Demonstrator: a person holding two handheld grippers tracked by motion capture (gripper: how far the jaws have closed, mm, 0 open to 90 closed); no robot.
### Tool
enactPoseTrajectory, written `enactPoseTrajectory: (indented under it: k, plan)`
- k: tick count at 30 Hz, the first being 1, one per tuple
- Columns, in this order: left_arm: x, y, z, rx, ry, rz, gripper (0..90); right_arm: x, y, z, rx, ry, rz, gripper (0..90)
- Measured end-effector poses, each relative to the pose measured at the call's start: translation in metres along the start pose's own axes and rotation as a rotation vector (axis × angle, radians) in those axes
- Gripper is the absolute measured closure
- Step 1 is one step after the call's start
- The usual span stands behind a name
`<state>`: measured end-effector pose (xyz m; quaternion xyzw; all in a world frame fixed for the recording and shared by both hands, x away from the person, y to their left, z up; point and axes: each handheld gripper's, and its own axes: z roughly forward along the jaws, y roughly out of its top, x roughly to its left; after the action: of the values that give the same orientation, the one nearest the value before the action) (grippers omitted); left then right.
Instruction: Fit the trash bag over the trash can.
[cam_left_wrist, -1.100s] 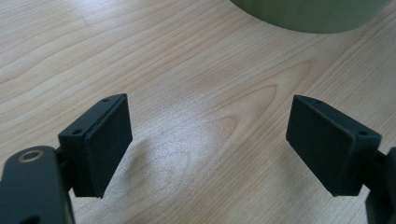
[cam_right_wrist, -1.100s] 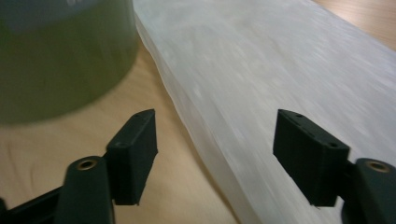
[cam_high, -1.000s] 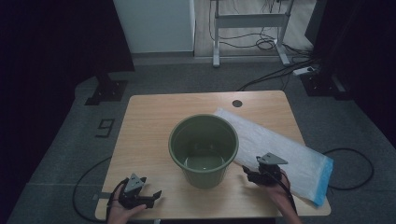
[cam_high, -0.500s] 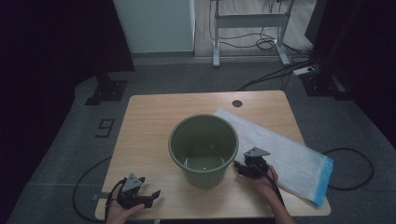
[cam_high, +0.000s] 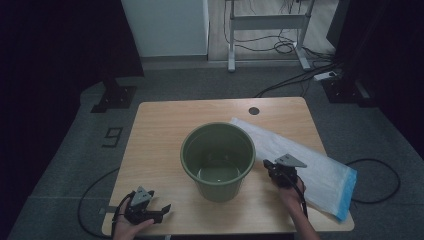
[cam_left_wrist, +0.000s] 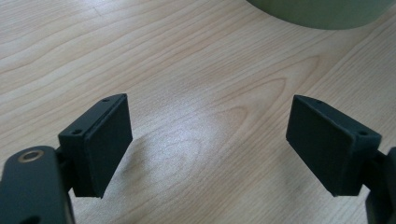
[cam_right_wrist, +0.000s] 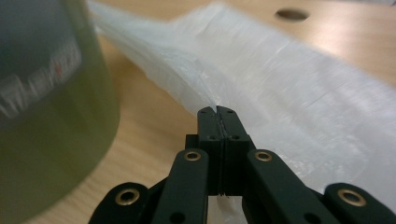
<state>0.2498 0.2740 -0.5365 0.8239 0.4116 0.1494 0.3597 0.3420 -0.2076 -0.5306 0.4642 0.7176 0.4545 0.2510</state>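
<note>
Right gripper (cam_right_wrist: 218, 111) at lower centre of its own view: fingers have just closed flat, apparently pinching the plastic bag's (cam_high: 320, 170) near edge beside the green bucket (cam_high: 218, 160). Left gripper (cam_high: 147, 210) idles wide open, empty, on the desk (cam_high: 160, 130). Next: lift the bag clear.

The bucket (cam_right_wrist: 46, 116) is showing blurred left of the right gripper (cam_right_wrist: 218, 112), its label unreadable. Above the left gripper (cam_left_wrist: 208, 135), the top edge is cropping the bucket.
</note>
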Motion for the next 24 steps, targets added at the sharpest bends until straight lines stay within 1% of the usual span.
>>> enactPoseTrajectory:
  k: [2,4,8,11,14,19,21,24]
  plan:
    - [0.0,0.0,0.0,-0.001,0.002,0.003,14.2,-0.004,0.005,-0.01,-0.044,-0.004,0.035,88.4]
    - [-0.001,0.0,0.0,-0.001,0.001,0.005,14.2,-0.007,0.009,-0.018,-0.076,-0.003,0.056,88.5]
    - [-0.003,0.0,0.002,0.005,-0.001,0.004,14.2,-0.011,0.018,-0.033,-0.128,0.007,0.066,88.6]
    - [-0.003,0.0,0.003,0.012,-0.001,0.008,14.2,-0.013,0.028,-0.041,-0.157,0.001,0.069,88.6]
    - [-0.003,0.0,0.003,0.01,0.0,0.004,14.2,-0.016,0.039,-0.05,-0.193,0.001,0.094,88.7]
    - [-0.002,-0.001,0.003,0.008,0.001,0.002,14.2,-0.02,0.056,-0.067,-0.265,0.021,0.139,88.7]
    - [-0.002,-0.001,0.002,0.008,0.001,0.001,14.2,-0.02,0.062,-0.072,-0.287,0.022,0.14,88.7]
    - [-0.002,-0.001,0.002,0.009,0.002,0.003,14.2,-0.019,0.07,-0.081,-0.312,0.021,0.128,88.7]
